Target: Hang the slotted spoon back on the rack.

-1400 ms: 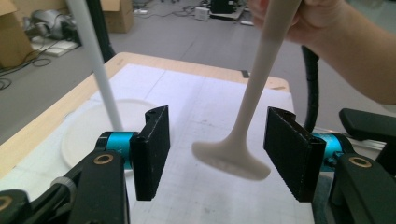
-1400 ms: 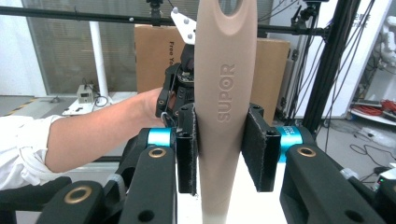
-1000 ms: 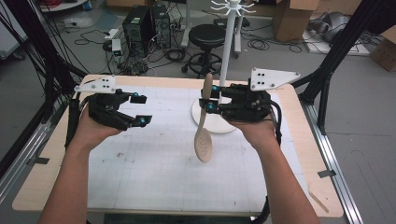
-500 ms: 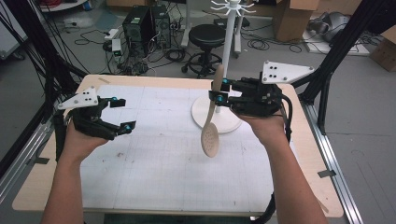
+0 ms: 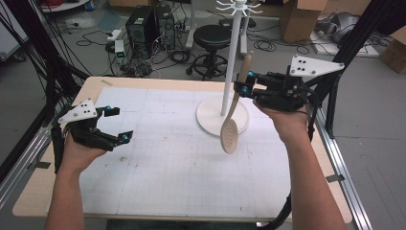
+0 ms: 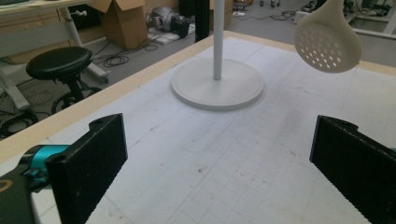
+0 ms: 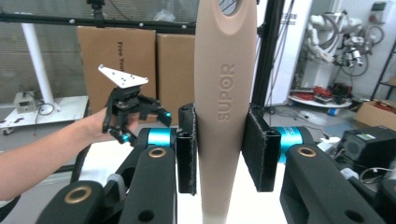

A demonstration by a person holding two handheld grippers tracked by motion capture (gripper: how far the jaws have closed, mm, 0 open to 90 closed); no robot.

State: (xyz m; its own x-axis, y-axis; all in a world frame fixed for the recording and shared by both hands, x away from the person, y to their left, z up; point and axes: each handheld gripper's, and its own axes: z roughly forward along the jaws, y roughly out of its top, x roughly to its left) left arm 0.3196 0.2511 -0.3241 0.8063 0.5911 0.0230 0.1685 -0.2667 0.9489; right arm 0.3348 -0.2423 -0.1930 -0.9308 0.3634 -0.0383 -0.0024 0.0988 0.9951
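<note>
1. Right gripper [image 5: 246, 85]: fingers [image 7: 254, 154] clamped on the spoon [image 5: 231, 120] handle, flat pads on both sides, grip seen square in the right gripper view. No regrip judged necessary.
2. Spoon hangs bowl-down, clear of the tabletop [image 5: 158, 158], just in front of the rack [image 5: 230, 62] pole. Handle tip has a hole [image 7: 233, 5]; that is likely what gets hooked.
3. Rack hooks [image 5: 235, 6] sit well above the handle tip. More lift is needed before any move toward the pole.
4. Hole should be brought level with a hook, then slid on sideways. Swinging of the bowl is to be avoided: slow, straight travel.
5. Fingers should be released only once the weight is taken by the hook.
6. Left gripper [image 5: 115, 125]: fingers [image 6: 88, 163] wide apart, nothing held, low over the tabletop and well apart from the rack. Could be used to steady the base [image 6: 217, 86] if the pole rocks.
</note>
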